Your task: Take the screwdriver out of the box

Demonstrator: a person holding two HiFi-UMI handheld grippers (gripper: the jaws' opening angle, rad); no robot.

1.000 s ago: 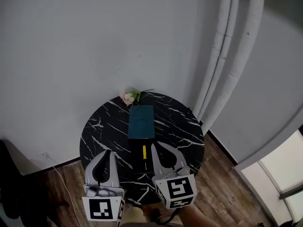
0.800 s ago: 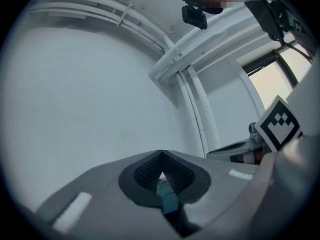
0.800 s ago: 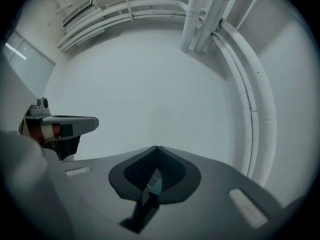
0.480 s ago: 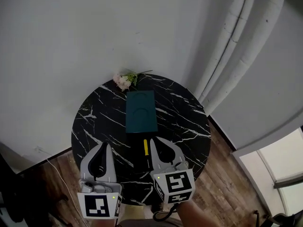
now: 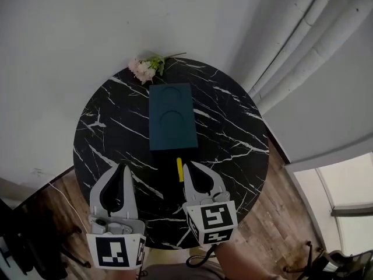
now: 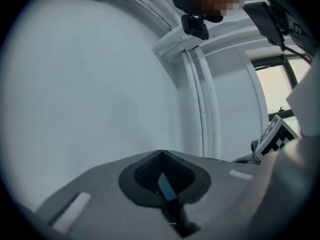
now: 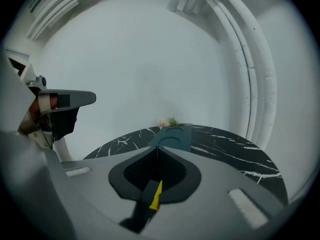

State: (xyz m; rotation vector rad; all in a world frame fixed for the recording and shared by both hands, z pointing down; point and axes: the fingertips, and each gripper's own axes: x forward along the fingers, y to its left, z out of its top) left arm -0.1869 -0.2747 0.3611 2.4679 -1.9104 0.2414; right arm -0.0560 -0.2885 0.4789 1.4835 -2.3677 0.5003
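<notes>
step: likely wrapping up, screwdriver (image 5: 179, 169) lying outside box (image 5: 172, 116) | left gripper (image 5: 123, 168), right gripper (image 5: 187, 165) hovering closed, empty | next: backing clear

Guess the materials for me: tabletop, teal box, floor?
Tabletop: black with white veins and a slight sheen; marble or a marble-look laminate, can't tell which.
Box: dark teal, matte, with two curved recesses in the lid; probably card or moulded plastic.
Floor: brown planks with visible seams; wood or wood-look vinyl.
</notes>
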